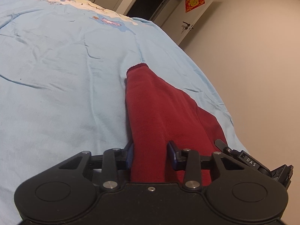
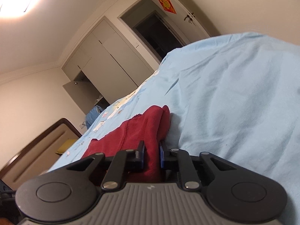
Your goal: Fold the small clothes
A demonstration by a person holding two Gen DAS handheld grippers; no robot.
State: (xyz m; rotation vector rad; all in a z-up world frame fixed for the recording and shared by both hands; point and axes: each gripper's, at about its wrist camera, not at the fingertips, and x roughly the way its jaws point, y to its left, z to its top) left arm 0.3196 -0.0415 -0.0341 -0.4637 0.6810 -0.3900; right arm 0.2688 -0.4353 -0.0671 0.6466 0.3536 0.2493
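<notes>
A dark red garment (image 1: 155,112) lies on the light blue bed sheet (image 1: 56,75), stretching away toward a hemmed end. My left gripper (image 1: 151,154) has its blue-padded fingers closed on a fold of the red cloth near its close end. The other gripper's black body (image 1: 249,162) shows at the right edge of the left wrist view. In the right wrist view the red garment (image 2: 142,129) bunches up between the fingers, and my right gripper (image 2: 151,156) is shut on a narrow ridge of it.
The blue sheet (image 2: 234,103) has a cartoon print (image 1: 78,1) toward the far end. Beyond the bed stand a dark doorway (image 2: 157,33), grey wardrobe doors (image 2: 105,56), a white door with a red paper square (image 1: 195,1), and a brown headboard (image 2: 37,146).
</notes>
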